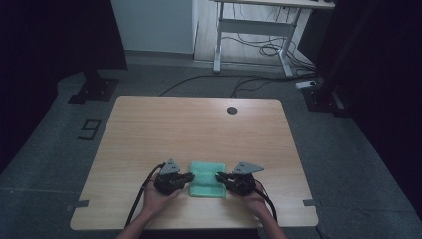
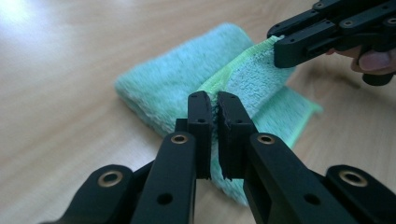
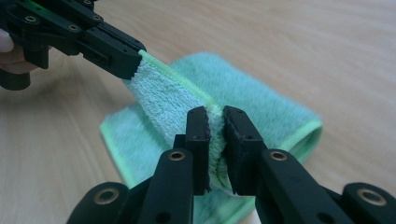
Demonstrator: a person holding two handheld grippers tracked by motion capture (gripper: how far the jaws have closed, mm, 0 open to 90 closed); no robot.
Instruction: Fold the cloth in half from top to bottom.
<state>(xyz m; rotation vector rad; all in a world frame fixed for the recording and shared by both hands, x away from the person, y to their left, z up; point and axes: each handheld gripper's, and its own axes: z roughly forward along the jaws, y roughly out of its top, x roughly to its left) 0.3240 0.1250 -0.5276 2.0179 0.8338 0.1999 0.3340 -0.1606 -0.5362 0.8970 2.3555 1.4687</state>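
A folded green towel (image 1: pixel 206 185) lies near the front edge of the wooden table (image 1: pixel 199 129). My left gripper (image 1: pixel 189 177) comes at it from the left and my right gripper (image 1: pixel 219 175) from the right. In the left gripper view the left gripper (image 2: pixel 216 100) is shut on the towel's (image 2: pixel 177 70) raised top layer at its yellow-green hem, and the right gripper (image 2: pixel 280 51) pinches the same hem farther along. In the right gripper view the right gripper (image 3: pixel 215 114) is shut on the hem of the towel (image 3: pixel 261 102), with the left gripper (image 3: pixel 135 63) clamped on the far corner. The hem runs taut between them.
A round cable hole (image 1: pixel 232 110) sits near the table's far edge. Beyond the table stand a white desk frame (image 1: pixel 254 30) with cables on the floor, a dark stand base (image 1: pixel 94 89) at the left and another at the right (image 1: pixel 321 97).
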